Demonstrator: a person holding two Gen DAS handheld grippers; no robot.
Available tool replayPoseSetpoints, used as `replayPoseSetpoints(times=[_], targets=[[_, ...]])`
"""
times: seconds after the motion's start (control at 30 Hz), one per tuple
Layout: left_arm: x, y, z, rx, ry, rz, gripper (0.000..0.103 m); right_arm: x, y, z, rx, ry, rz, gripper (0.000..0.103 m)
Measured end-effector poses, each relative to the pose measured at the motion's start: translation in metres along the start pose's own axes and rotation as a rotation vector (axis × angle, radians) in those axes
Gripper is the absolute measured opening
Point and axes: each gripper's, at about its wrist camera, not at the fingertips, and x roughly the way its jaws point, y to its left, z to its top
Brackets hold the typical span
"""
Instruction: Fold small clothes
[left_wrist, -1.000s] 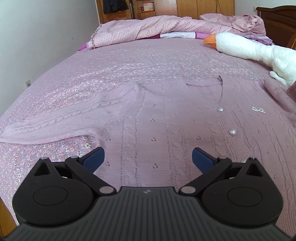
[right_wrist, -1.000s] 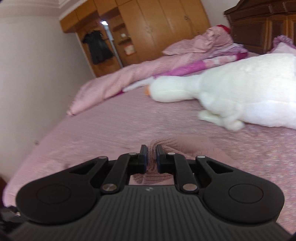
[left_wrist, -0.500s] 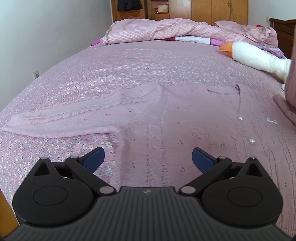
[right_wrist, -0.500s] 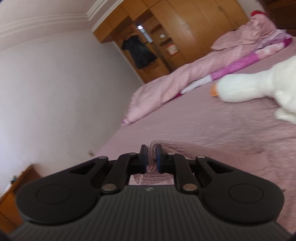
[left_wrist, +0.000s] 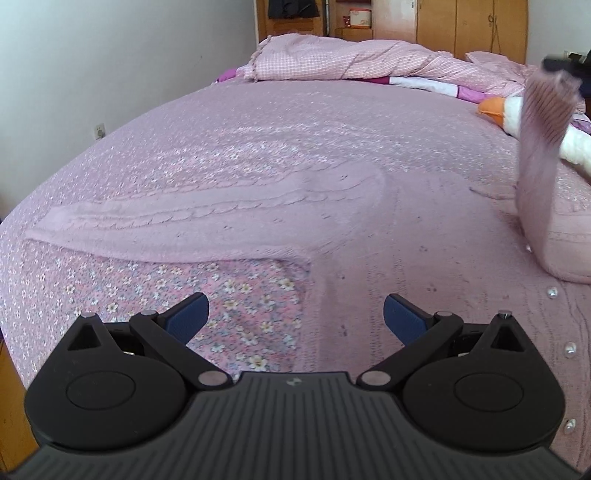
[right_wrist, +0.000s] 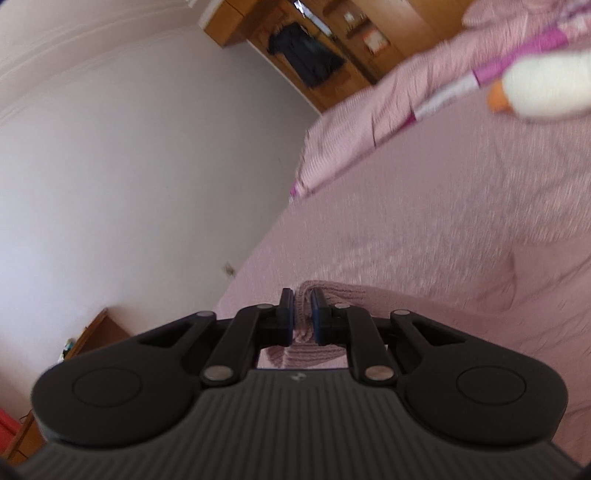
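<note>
A pink cardigan (left_wrist: 388, 258) lies flat on the bed (left_wrist: 258, 122), its left sleeve (left_wrist: 207, 218) stretched out to the left. The right claw (right_wrist: 303, 314) is pressed together on the cuff of the right sleeve (left_wrist: 539, 155), which stands lifted at the right side, above the cardigan's body. The step in hand looks like folding that sleeve inward across the chest. Next it needs carrying leftward over the body, laying flat without a twist, then letting go. The left claw (left_wrist: 295, 317) is spread wide and holds nothing, hovering over the near left edge of the body and the bare bedspread; it seems placed to take the left sleeve afterwards. No containers are visible; a bunched quilt (left_wrist: 351, 59) and a plush goose (left_wrist: 517, 114) sit far on the bed.
</note>
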Motion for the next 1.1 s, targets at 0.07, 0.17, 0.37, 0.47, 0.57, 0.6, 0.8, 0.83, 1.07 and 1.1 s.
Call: replayPoseSetpoints(times=[0.07, 0.17, 0.37, 0.47, 0.57, 0.6, 0.8, 0.83, 1.07, 1.1], targets=[[0.002, 0.002, -0.001, -0.003, 0.004, 0.005, 0.103, 0.018, -0.004, -0.008, 0.025, 0.039, 0.001, 0.013], [0.003, 0.005, -0.001, -0.008, 0.004, 0.011, 0.103, 0.039, -0.008, -0.022, 0.056, 0.095, 0.029, 0.013], [0.007, 0.008, 0.002, -0.011, 0.002, 0.013, 0.103, 0.066, -0.001, -0.046, 0.031, 0.193, 0.046, 0.016], [0.007, 0.009, 0.006, -0.011, -0.009, 0.001, 0.103, 0.077, -0.001, -0.053, 0.012, 0.224, -0.014, 0.017], [0.007, 0.009, 0.011, -0.011, -0.023, -0.012, 0.103, 0.078, -0.006, -0.056, 0.021, 0.223, -0.074, 0.049], [0.007, 0.009, 0.013, -0.011, -0.027, -0.017, 0.103, 0.075, -0.007, -0.056, 0.026, 0.214, -0.088, 0.062], [0.013, 0.005, 0.024, -0.024, -0.022, -0.067, 0.103, 0.052, -0.022, -0.051, 0.024, 0.175, -0.114, 0.064], [0.015, 0.004, 0.025, -0.025, -0.018, -0.077, 0.103, 0.046, -0.024, -0.051, 0.012, 0.171, -0.131, 0.064], [0.028, -0.014, 0.029, 0.021, -0.002, -0.12, 0.103, -0.01, -0.058, -0.055, 0.007, 0.118, -0.28, 0.064], [0.029, -0.017, 0.029, 0.032, 0.0, -0.123, 0.103, -0.02, -0.063, -0.056, 0.015, 0.111, -0.301, 0.064]])
